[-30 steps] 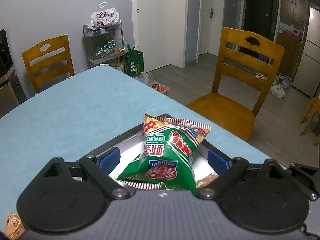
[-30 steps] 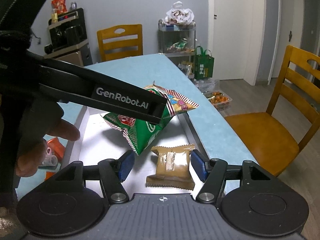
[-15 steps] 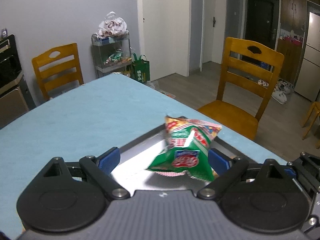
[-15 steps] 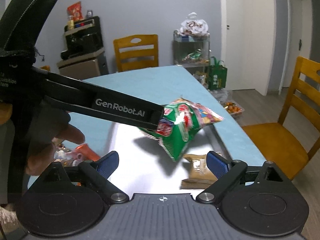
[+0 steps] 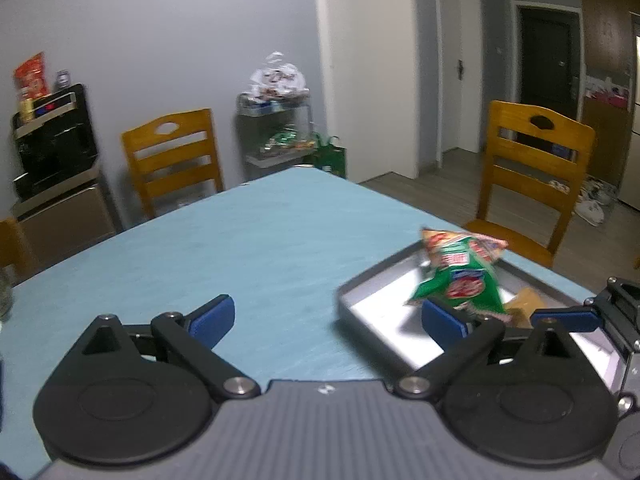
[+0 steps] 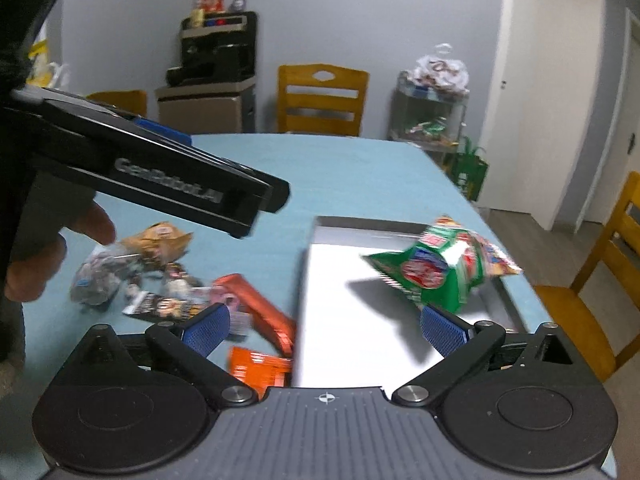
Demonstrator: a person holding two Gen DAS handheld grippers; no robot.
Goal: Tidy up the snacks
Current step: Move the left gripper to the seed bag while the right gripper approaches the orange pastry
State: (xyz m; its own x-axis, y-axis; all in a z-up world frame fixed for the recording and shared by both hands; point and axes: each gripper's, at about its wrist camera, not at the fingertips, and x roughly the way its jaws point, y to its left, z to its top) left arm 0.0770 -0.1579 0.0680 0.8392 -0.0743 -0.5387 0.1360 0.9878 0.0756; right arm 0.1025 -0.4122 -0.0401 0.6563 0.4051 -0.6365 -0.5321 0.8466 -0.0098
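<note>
Our right gripper [image 6: 322, 330] is spread wide and holds nothing; it hovers low over the near edge of the metal tray [image 6: 348, 226]. Half a second ago the left gripper [image 5: 326, 318] was pinching the green snack bag [image 6: 436, 270]; now its fingers are spread apart over the blue table [image 5: 260, 240], empty, and it has moved left, away from the tray. The bag sits tilted over the tray's right side, blurred, so we cannot tell if it has landed. A brown packet [image 5: 524, 304] lies beside it. We judge one snack is delivered, and the loose snack pile [image 6: 160, 280] left of the tray waits.
</note>
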